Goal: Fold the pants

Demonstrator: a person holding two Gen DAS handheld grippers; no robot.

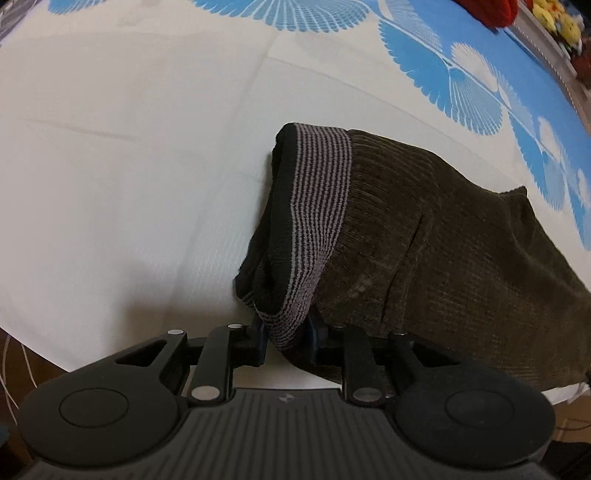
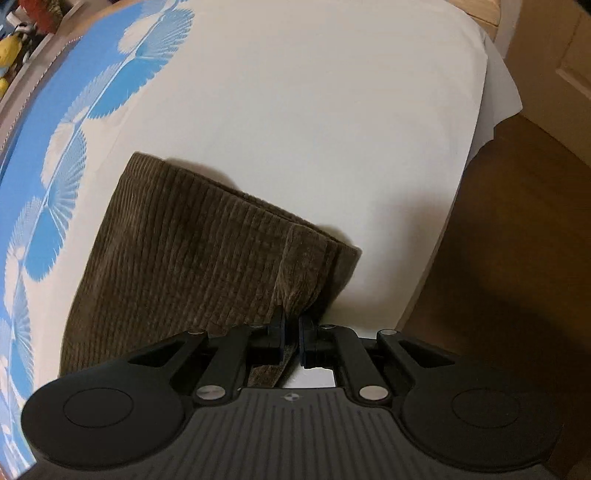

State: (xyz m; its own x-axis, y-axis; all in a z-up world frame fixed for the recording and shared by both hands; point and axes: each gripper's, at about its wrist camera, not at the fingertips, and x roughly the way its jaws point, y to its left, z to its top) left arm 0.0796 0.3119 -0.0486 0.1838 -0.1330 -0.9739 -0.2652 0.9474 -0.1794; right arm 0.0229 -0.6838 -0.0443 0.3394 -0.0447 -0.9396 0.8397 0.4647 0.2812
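Note:
Brown corduroy pants [image 1: 443, 240] lie on a white bed sheet [image 1: 129, 166], with a grey-and-black striped elastic waistband [image 1: 317, 214] at their left end. My left gripper [image 1: 286, 341] is shut on the waistband's near corner. In the right wrist view the pants [image 2: 177, 258] show their leg end, with stacked hem layers [image 2: 310, 266]. My right gripper [image 2: 291, 341] is shut on the near corner of that hem. Both held corners sit close above the sheet near the bed's front edge.
The sheet has a blue fan-pattern band [image 1: 461, 74] along its far side [image 2: 55, 147]. Red and yellow plush toys [image 1: 546, 18] sit beyond it. The bed's right edge drops to a brown wooden floor [image 2: 517, 240]. White cables [image 1: 9, 369] hang at the left.

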